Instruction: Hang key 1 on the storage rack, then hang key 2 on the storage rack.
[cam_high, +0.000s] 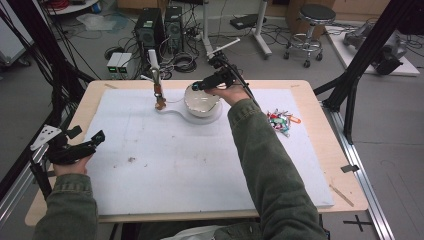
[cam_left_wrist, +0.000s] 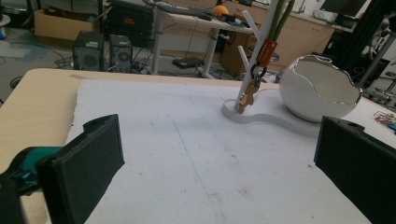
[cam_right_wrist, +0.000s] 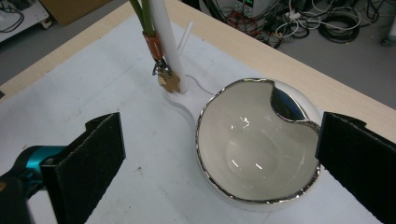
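Above the white, egg-shaped ceramic bowl with the silver rim: right gripper, jaws spread wide, nothing between them. At the near left edge of the white foam mat: left gripper, likewise released and empty, well apart from everything. Bowl bare inside, seated on the flat white base of the white branched stand. On a low branch just beside the bowl: brass key on an orange tag. Near the right side of the mat: heap of coloured key tags.

Probably a reach for the hung key. To do it well: pass over the thin silver rim without clipping it, come in level with the tag, close on the tag rather than the swinging key, then lift up along the branch instead of tugging sideways and tipping the stand.
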